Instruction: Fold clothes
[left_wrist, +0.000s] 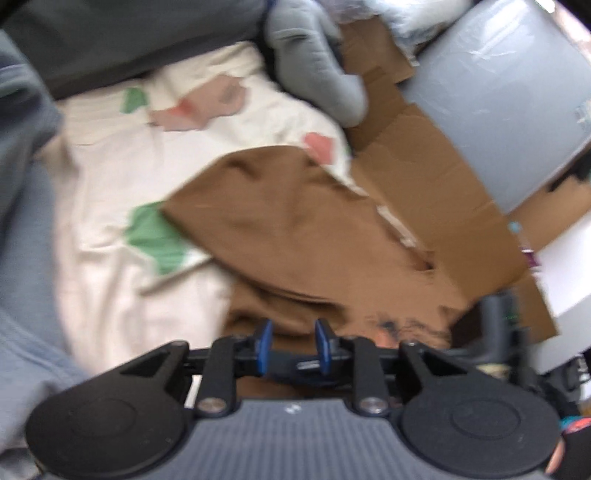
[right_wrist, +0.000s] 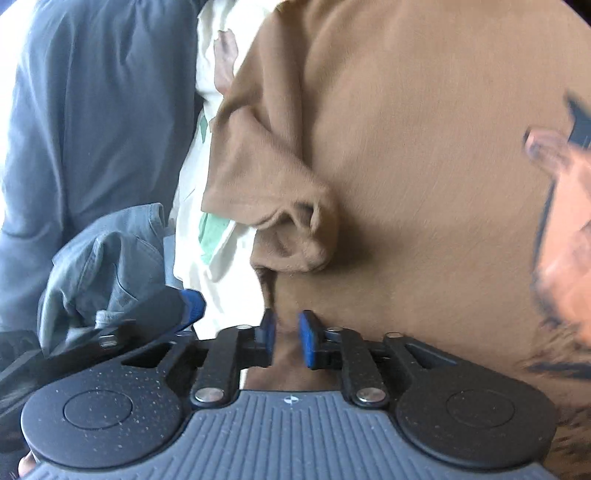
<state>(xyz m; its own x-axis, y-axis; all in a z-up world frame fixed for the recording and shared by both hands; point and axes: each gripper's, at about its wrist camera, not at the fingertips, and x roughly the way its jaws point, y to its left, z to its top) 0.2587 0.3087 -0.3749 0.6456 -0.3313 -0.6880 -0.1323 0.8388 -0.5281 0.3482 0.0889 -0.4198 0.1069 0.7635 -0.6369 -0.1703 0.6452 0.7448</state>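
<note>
A brown T-shirt (left_wrist: 295, 229) lies partly folded on a cream bedsheet (left_wrist: 110, 177) with green and pink patches. It carries an orange and black print (right_wrist: 565, 229). A folded sleeve (right_wrist: 280, 206) bunches on its left part. My left gripper (left_wrist: 294, 332) sits low over the shirt's near edge, its blue pads apart, and nothing is pinched between them. My right gripper (right_wrist: 287, 330) hovers at the shirt's near hem with the pads a little apart. Brown cloth shows in the gap, but I see no squeeze. One left fingertip (right_wrist: 192, 302) shows in the right wrist view.
A grey-blue garment (right_wrist: 92, 122) lies along the left, bunched near the left gripper. Flattened cardboard (left_wrist: 424, 192) and a grey plastic-wrapped panel (left_wrist: 498, 103) lie to the right of the sheet. A grey soft item (left_wrist: 317, 62) sits at the back.
</note>
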